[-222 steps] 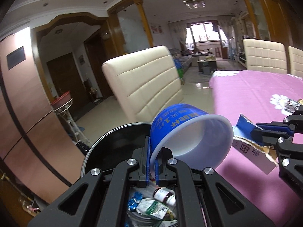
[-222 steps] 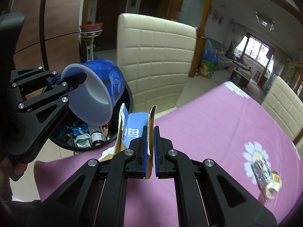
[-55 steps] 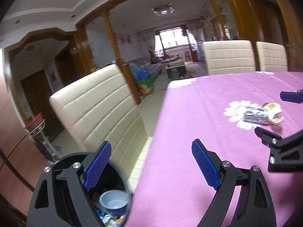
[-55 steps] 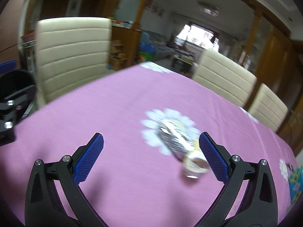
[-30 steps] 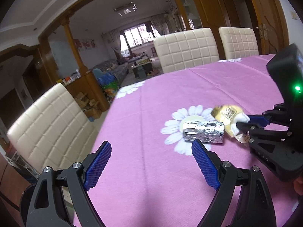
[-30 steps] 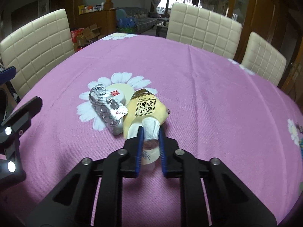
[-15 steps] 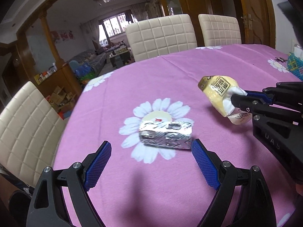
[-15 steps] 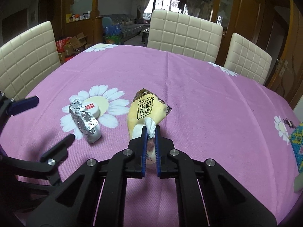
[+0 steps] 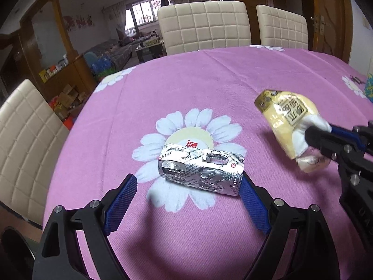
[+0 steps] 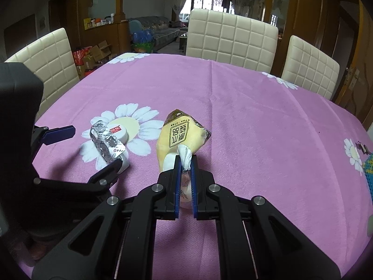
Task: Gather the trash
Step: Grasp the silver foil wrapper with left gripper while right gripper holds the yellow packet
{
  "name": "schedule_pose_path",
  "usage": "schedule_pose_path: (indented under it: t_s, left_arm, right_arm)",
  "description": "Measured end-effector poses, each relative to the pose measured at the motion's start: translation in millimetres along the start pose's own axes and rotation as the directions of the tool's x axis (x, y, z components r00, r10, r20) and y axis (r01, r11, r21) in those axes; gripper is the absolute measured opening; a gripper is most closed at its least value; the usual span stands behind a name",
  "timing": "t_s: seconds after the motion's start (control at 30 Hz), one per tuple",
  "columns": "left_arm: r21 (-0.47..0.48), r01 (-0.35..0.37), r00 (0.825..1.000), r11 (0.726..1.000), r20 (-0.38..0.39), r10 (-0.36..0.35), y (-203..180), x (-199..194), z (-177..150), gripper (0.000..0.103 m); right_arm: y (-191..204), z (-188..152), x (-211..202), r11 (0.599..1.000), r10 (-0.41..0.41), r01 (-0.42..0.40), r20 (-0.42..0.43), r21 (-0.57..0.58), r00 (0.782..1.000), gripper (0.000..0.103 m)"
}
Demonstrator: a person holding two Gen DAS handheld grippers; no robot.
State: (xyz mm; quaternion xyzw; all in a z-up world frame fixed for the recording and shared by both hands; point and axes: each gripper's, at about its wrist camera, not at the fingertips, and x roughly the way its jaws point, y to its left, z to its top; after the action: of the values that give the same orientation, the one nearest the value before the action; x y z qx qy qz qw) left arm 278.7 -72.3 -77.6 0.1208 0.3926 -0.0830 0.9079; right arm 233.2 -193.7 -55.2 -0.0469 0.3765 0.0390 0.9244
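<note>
A crumpled silver foil blister pack [image 9: 201, 169] lies on a daisy print of the pink tablecloth [image 9: 209, 88]. My left gripper [image 9: 186, 192] is open, its blue pads on either side of the pack's near end, not touching it. My right gripper [image 10: 185, 163] is shut on a yellow wrapper [image 10: 180, 134] with white tissue in it, held just above the cloth. The wrapper [image 9: 289, 119] and right gripper [image 9: 319, 137] show at the right of the left wrist view. The foil pack [image 10: 107, 143] and the left gripper's fingers [image 10: 59, 131] show left in the right wrist view.
Cream padded chairs [image 10: 233, 37] stand round the table's far and left sides. A black bin rim [image 9: 14, 240] shows at the lower left. A colourful object [image 10: 368, 168] lies at the table's right edge.
My left gripper has moved forward so its open pads flank the foil pack. My right gripper has lifted the yellow wrapper slightly and stays shut on it.
</note>
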Motion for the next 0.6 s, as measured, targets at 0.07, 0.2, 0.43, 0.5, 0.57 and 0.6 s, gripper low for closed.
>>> schedule_pose_path:
  t_s: [0.07, 0.2, 0.43, 0.5, 0.57, 0.6]
  left_arm:
    - [-0.008, -0.003, 1.0, 1.0, 0.0, 0.003, 1, 0, 1, 0.085]
    - [-0.009, -0.018, 1.0, 1.0, 0.012, 0.018, 4, -4, -1, 0.084]
    - [-0.007, 0.011, 1.0, 1.0, -0.017, -0.011, 14, -1, -7, 0.032]
    - [-0.02, 0.023, 0.999, 1.0, -0.033, -0.024, 18, 2, -8, 0.018]
    - [-0.022, 0.018, 0.999, 1.0, -0.027, -0.019, 21, 2, -8, 0.011]
    - [-0.022, 0.013, 1.0, 1.0, -0.018, -0.013, 22, 0, -8, 0.009]
  right_arm:
    - [1, -1, 2, 1.0, 0.01, -0.01, -0.007, 0.002, 1.0, 0.008]
    - [4, -3, 5, 1.0, 0.022, -0.022, -0.021, -0.006, 1.0, 0.008]
    - [12, -5, 6, 0.999, 0.043, -0.043, -0.028, -0.03, 0.999, 0.008]
    - [13, -5, 5, 0.998, 0.046, -0.046, -0.026, -0.033, 0.999, 0.008]
    - [14, -5, 5, 0.998, 0.046, -0.047, -0.025, -0.034, 0.999, 0.008]
    - [14, -6, 5, 0.998, 0.046, -0.047, -0.024, -0.035, 0.999, 0.008]
